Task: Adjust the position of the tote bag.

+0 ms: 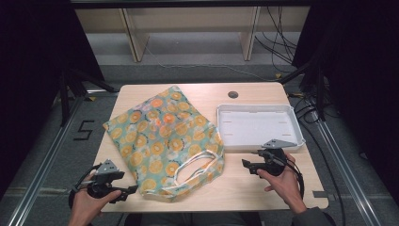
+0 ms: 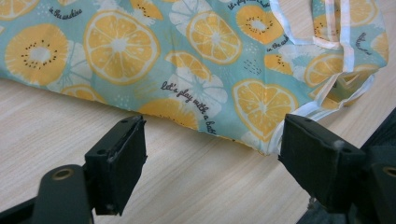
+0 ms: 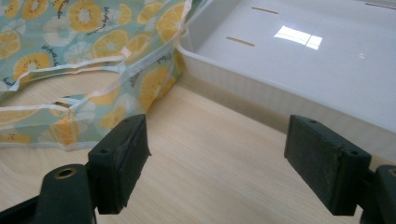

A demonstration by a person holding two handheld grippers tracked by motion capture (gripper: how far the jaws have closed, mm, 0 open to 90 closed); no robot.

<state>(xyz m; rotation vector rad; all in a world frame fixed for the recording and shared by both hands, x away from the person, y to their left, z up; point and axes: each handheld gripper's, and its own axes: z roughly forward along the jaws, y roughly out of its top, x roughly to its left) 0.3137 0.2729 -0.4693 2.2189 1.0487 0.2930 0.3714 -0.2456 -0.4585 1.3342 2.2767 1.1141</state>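
In the middle of the high view a bag (image 1: 162, 139) printed with orange slices lies flat on the table (image 1: 263, 188), its white handles (image 1: 197, 167) looped at its lower right end. A white tray (image 1: 256, 127) sits at centre right, its near left corner touching the bag. At lower left a hand holds the left gripper (image 1: 129, 192) at the table's near edge, just beside the bag's lower corner; its jaws stand spread, and in the left gripper view (image 2: 210, 170) the bag's hem (image 2: 261, 149) lies just beyond them. At lower right the other hand holds the right gripper (image 1: 245, 165) over bare wood between handles and tray, jaws spread wide (image 3: 217, 170), gripping nothing.
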